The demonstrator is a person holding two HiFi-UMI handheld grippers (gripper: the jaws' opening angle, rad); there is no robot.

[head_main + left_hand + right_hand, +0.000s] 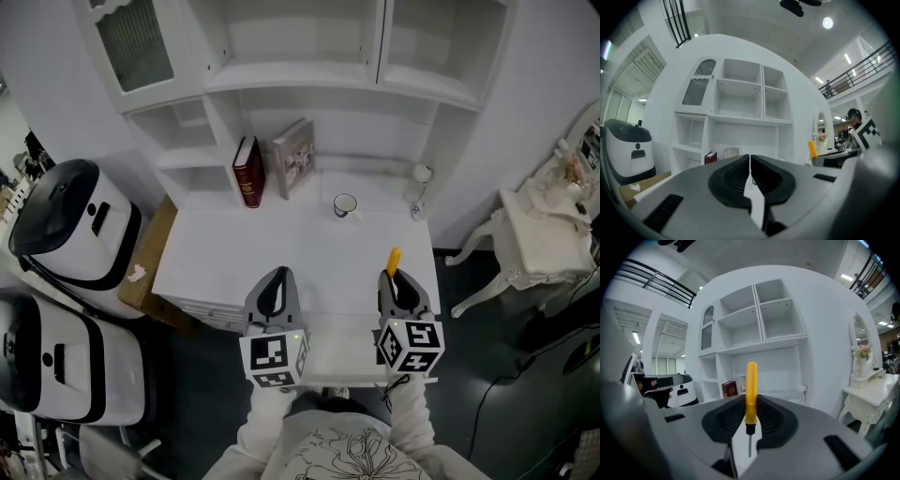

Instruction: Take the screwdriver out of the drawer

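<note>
Yellow plastic-handled screwdriver (751, 390) looks pretty much out: the grey right gripper (401, 281) has its jaws clamped on the handle, above the white desk (234, 253), at 5 o'clock from the white mug (345, 204). The grey left gripper (274, 289) has its jaws together, empty. I'd guess only setting it down is left.

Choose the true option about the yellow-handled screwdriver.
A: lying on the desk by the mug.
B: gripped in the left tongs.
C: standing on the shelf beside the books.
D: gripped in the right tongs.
D: the right tongs are shut on the screwdriver, its yellow handle sticking out past their tips.
</note>
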